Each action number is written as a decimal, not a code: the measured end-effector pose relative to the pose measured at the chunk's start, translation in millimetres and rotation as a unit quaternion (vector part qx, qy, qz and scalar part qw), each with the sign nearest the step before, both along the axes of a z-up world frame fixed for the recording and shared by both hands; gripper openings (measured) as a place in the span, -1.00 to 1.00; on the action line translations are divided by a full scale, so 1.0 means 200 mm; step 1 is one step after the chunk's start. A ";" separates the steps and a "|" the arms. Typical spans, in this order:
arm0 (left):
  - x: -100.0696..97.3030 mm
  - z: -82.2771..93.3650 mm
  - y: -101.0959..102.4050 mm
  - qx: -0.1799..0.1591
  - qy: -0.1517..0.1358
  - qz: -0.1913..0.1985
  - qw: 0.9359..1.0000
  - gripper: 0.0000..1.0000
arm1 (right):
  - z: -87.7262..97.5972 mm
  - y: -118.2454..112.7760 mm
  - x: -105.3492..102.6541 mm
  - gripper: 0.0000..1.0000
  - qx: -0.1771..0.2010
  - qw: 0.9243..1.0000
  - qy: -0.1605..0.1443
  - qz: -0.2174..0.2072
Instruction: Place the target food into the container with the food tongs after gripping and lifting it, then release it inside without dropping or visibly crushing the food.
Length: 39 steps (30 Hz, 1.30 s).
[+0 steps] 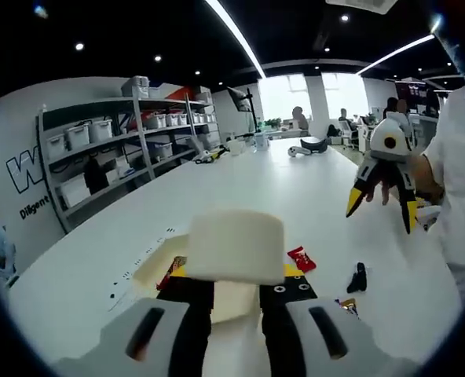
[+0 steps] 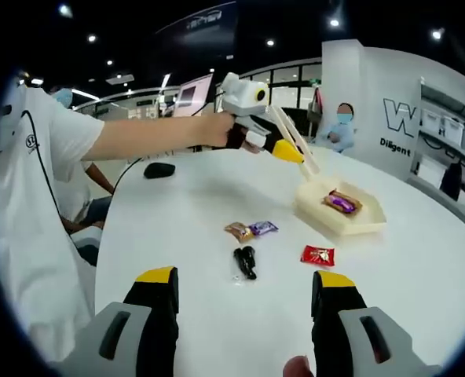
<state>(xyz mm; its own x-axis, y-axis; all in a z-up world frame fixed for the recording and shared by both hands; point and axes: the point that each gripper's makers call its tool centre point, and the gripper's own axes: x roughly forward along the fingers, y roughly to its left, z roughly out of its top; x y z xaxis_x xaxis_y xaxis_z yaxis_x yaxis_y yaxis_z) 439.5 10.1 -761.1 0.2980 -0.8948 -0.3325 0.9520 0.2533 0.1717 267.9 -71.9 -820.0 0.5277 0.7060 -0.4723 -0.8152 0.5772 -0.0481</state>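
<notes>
The white table (image 2: 193, 212) has wide bare room all round the few things on it; the tray (image 2: 341, 217) sits well in from the far edge. In the right gripper view the left gripper (image 2: 289, 151) holds cream tongs (image 2: 295, 141) slanting down toward the tray, tips just above its near rim. A wrapped candy (image 2: 340, 203) lies inside the tray. On the table nearby lie a red candy (image 2: 318, 254), a gold candy (image 2: 238, 231), a purple candy (image 2: 263, 228) and a black item (image 2: 244, 262). Whether the tongs' tips are apart or together cannot be told. The right gripper (image 2: 248, 294) hangs wide apart, empty
</notes>
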 end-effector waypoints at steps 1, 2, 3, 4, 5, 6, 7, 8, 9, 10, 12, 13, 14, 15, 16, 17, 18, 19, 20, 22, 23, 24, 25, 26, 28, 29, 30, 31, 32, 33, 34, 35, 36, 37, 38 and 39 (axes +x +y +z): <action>-0.02 0.00 0.00 -0.001 0.000 -0.002 1.000 -0.59 | 0.00 0.00 0.00 0.32 0.000 1.000 0.000 0.000; -0.04 0.01 0.00 -0.001 -0.001 -0.005 1.000 -0.59 | 0.00 0.00 0.00 0.32 0.000 1.000 0.000 0.000; -0.05 0.01 0.00 -0.001 0.000 -0.007 1.000 -0.59 | 0.00 0.01 0.00 0.32 0.000 1.000 -0.001 0.001; -0.08 0.01 -0.01 -0.001 -0.001 -0.011 1.000 -0.59 | 0.00 0.01 0.00 0.32 0.000 1.000 -0.001 0.001; -0.09 0.00 -0.01 0.001 0.000 -0.013 1.000 -0.59 | 0.00 0.01 0.00 0.32 0.000 1.000 -0.001 0.001; -0.11 0.00 -0.01 0.002 0.000 -0.016 1.000 -0.59 | 0.00 0.01 0.00 0.32 -0.001 1.000 -0.001 0.002; -0.12 0.00 -0.01 0.002 0.000 -0.017 1.000 -0.59 | 0.00 0.01 -0.01 0.32 -0.001 1.000 -0.001 0.002; -0.14 0.00 -0.02 0.001 0.002 -0.019 1.000 -0.60 | 0.00 0.01 -0.01 0.32 -0.001 1.000 -0.001 0.002; -0.16 0.00 -0.02 0.001 0.003 -0.022 1.000 -0.60 | 0.01 0.02 -0.01 0.33 -0.001 1.000 -0.002 0.002; -0.17 0.00 -0.02 0.000 0.004 -0.023 1.000 -0.60 | 0.01 0.02 -0.01 0.33 -0.001 1.000 -0.002 0.002; -0.21 0.00 -0.03 -0.003 0.006 -0.027 1.000 -0.60 | 0.00 0.02 -0.01 0.33 -0.002 1.000 -0.002 0.003; -0.23 0.00 -0.03 -0.003 0.007 -0.029 1.000 -0.60 | 0.00 0.02 -0.01 0.33 -0.001 1.000 -0.002 0.003; -0.25 0.00 -0.04 -0.003 0.007 -0.032 0.999 -0.60 | 0.00 0.02 -0.01 0.33 -0.001 1.000 -0.001 0.003; -0.27 0.00 -0.04 -0.004 0.007 -0.034 0.999 -0.60 | 0.00 0.02 -0.01 0.33 -0.001 1.000 -0.002 0.003; -0.29 -0.01 -0.04 -0.005 0.008 -0.037 0.999 -0.60 | 0.00 0.02 -0.01 0.33 -0.001 1.000 -0.002 0.004; -0.31 -0.01 -0.05 -0.005 0.008 -0.040 0.999 -0.60 | 0.00 0.03 -0.01 0.33 -0.001 1.000 -0.002 0.004; -0.33 -0.02 -0.05 -0.006 0.009 -0.043 0.999 -0.60 | 0.00 0.03 -0.01 0.33 -0.001 1.000 -0.002 0.005; -0.35 -0.02 -0.06 -0.007 0.010 -0.047 0.999 -0.60 | 0.00 0.03 -0.01 0.33 -0.001 1.000 -0.002 0.005; -0.36 -0.02 -0.06 -0.008 0.011 -0.049 0.999 -0.60 | 0.00 0.03 -0.01 0.33 -0.001 1.000 -0.002 0.005; -0.40 -0.02 -0.06 -0.011 0.013 -0.055 0.998 -0.60 | 0.00 0.03 -0.01 0.33 0.000 1.000 -0.002 0.006; -0.41 -0.02 -0.07 -0.015 0.014 -0.058 0.998 -0.60 | 0.00 0.03 -0.01 0.33 0.000 1.000 -0.002 0.005; -0.44 -0.02 -0.07 -0.017 0.015 -0.061 0.998 -0.60 | 0.00 0.03 -0.01 0.33 0.001 1.000 -0.002 0.005; -0.45 -0.02 -0.07 -0.019 0.015 -0.062 0.998 -0.60 | 0.00 0.03 -0.01 0.33 0.001 1.000 -0.002 0.005; -0.47 -0.02 -0.08 -0.021 0.016 -0.065 0.998 -0.60 | 0.00 0.04 -0.01 0.33 0.001 1.000 -0.001 0.005; -0.51 -0.02 -0.08 -0.028 0.018 -0.069 0.997 -0.60 | 0.00 0.04 -0.02 0.33 0.001 1.000 -0.001 0.007; -0.52 -0.02 -0.08 -0.032 0.019 -0.070 0.997 -0.60 | -0.01 0.04 -0.02 0.33 0.002 1.000 0.000 0.007; -0.54 -0.01 -0.08 -0.037 0.021 -0.071 0.997 -0.60 | -0.01 0.04 -0.02 0.33 0.001 1.000 0.000 0.007; -0.56 -0.01 -0.08 -0.044 0.027 -0.072 0.996 -0.60 | -0.01 0.04 -0.02 0.33 0.002 1.000 0.000 0.008; -0.56 -0.01 -0.07 -0.046 0.028 -0.072 0.996 -0.60 | -0.01 0.05 -0.02 0.33 0.002 1.000 0.000 0.008; -0.57 -0.01 -0.07 -0.049 0.030 -0.070 0.996 -0.60 | -0.01 0.05 -0.02 0.33 0.002 1.000 0.000 0.008; -0.58 -0.02 -0.06 -0.053 0.033 -0.068 0.996 -0.60 | -0.01 0.05 -0.02 0.33 0.002 1.000 0.000 0.008; -0.58 -0.02 -0.06 -0.055 0.036 -0.066 0.996 -0.60 | -0.01 0.05 -0.02 0.33 0.002 1.000 0.000 0.008; -0.59 -0.03 -0.05 -0.057 0.040 -0.064 0.996 -0.60 | -0.01 0.05 -0.02 0.33 0.003 1.000 0.000 0.008; -0.59 -0.03 -0.04 -0.059 0.042 -0.062 0.995 -0.60 | -0.01 0.05 -0.02 0.33 0.003 1.000 0.000 0.008; -0.59 -0.04 -0.03 -0.061 0.045 -0.061 0.995 -0.60 | -0.01 0.05 -0.03 0.33 0.003 1.000 0.000 0.009; -0.59 -0.04 -0.03 -0.062 0.048 -0.059 0.995 -0.60 | -0.02 0.05 -0.03 0.33 0.003 1.000 0.001 0.009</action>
